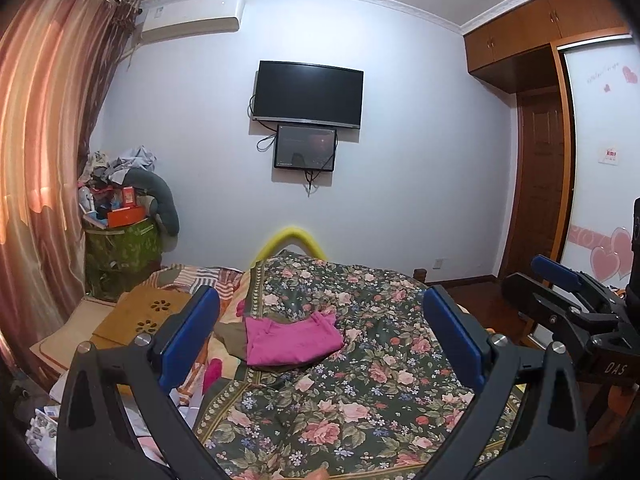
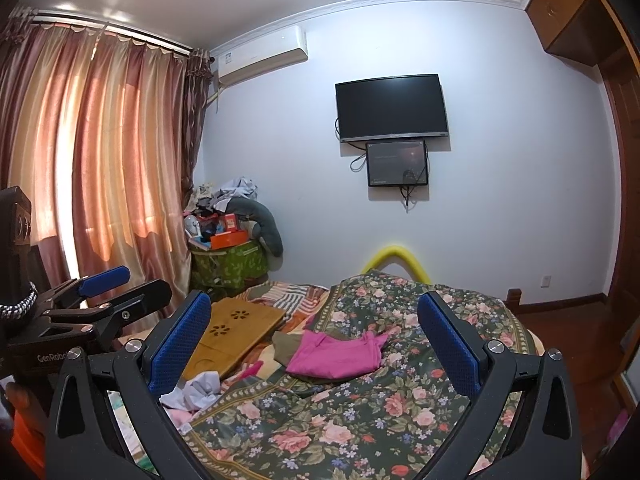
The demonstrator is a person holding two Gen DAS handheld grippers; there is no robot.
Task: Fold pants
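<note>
Folded pink pants (image 1: 290,340) lie on the floral bedspread (image 1: 360,400), on top of an olive-brown garment (image 1: 232,338). They also show in the right wrist view (image 2: 336,354). My left gripper (image 1: 320,334) is open and empty, held above the bed, short of the pants. My right gripper (image 2: 314,338) is open and empty too, also short of the pants. The right gripper shows at the right edge of the left wrist view (image 1: 560,288); the left gripper shows at the left edge of the right wrist view (image 2: 100,292).
A bamboo lap tray (image 2: 236,328) lies on the bed left of the pants. Crumpled white and pink cloths (image 2: 192,394) sit near the bed's left side. A cluttered green box (image 2: 228,264) stands in the corner by the curtains. A wardrobe (image 1: 532,200) is at the right.
</note>
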